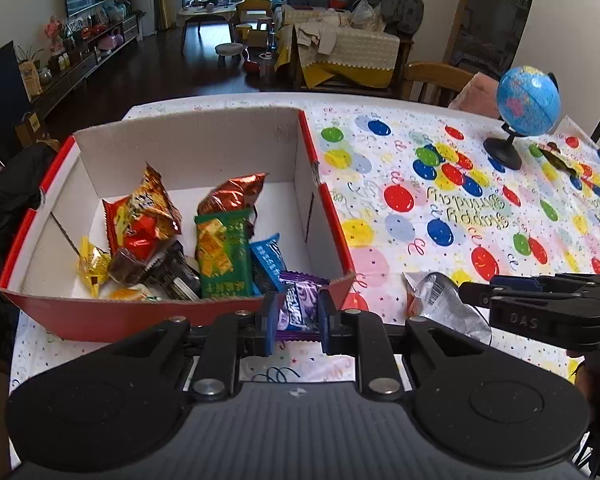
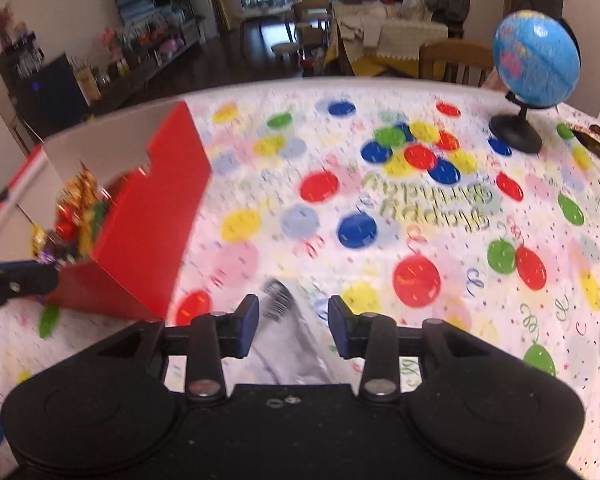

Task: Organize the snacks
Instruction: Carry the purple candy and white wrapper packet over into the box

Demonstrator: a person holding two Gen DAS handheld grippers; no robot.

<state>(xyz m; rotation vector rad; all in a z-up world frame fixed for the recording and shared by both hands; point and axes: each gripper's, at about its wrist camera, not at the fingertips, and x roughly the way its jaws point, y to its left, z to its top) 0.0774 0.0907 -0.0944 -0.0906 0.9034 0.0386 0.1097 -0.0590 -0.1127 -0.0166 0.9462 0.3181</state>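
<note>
Two claws on the go here, one snack each. Left wrist view first: the left gripper (image 1: 298, 312) is pinching a small purple snack packet (image 1: 298, 308) between its blue pads, holding it right at the near wall of the red cardboard box (image 1: 180, 312), just short of going over the rim. Beyond the claw, inside the box, there's already a heap of wrapped snacks, including a green packet (image 1: 222, 256), a blue one (image 1: 266, 264) and a crinkly orange bag (image 1: 156, 204). Off to the claw's right, a silver foil pouch (image 1: 444, 304) lies flat on the balloon tablecloth (image 1: 420, 208), with the right gripper (image 1: 476, 294) poking in over it from the side.

Right wrist view (a bit blurry): the right gripper (image 2: 293, 330) has its jaws spread, with the silver foil pouch (image 2: 288, 340) lying between and under them, pads not pressing on it as far as I can tell. The box sits off to the claw's left, and a globe (image 2: 536, 60) stands far ahead to the right.

Handling guess: both packets look light, soft and crinkly, and that foil is probably slippery and lying flat. I'd grab the pouch by a raised edge or crimped seam rather than the flat middle.
</note>
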